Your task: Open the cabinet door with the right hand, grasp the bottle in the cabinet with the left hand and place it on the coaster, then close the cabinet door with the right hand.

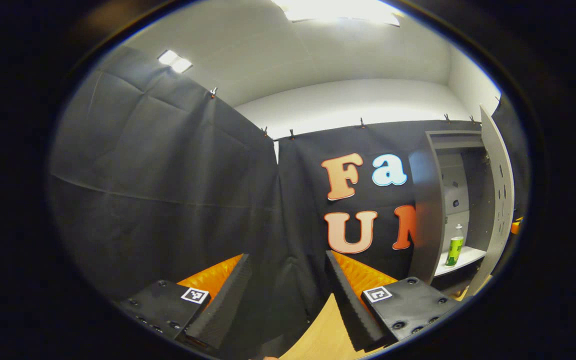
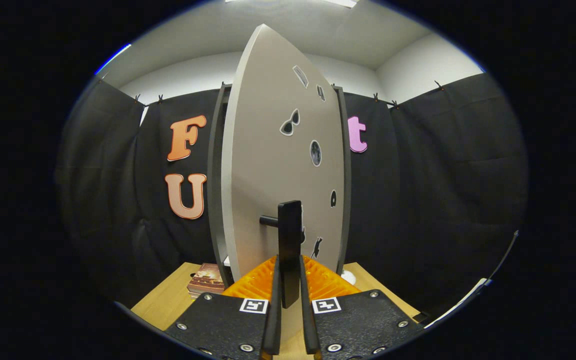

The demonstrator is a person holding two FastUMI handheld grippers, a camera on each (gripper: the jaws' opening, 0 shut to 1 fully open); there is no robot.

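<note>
Right tool: I am holding the right gripper (image 2: 288,300) clamped on the black upright bar handle (image 2: 289,240) of the grey flat cabinet door (image 2: 273,165), which is standing swung out.
Left tool: I am keeping the left gripper (image 1: 288,295) wide apart, gripping nothing, above the light wooden tabletop (image 1: 318,335).
Bottle: the clear plastic bottle with a green label (image 1: 454,246) is standing upright on the white shelf (image 1: 460,260) inside the grey open cabinet (image 1: 433,200).
Key relation: the bottle is lying forward and well to the right of the left gripper, its long axis vertical.
Judgement: I am expecting a rightward reach next.
Coaster: I cannot tell where it is lying.
</note>
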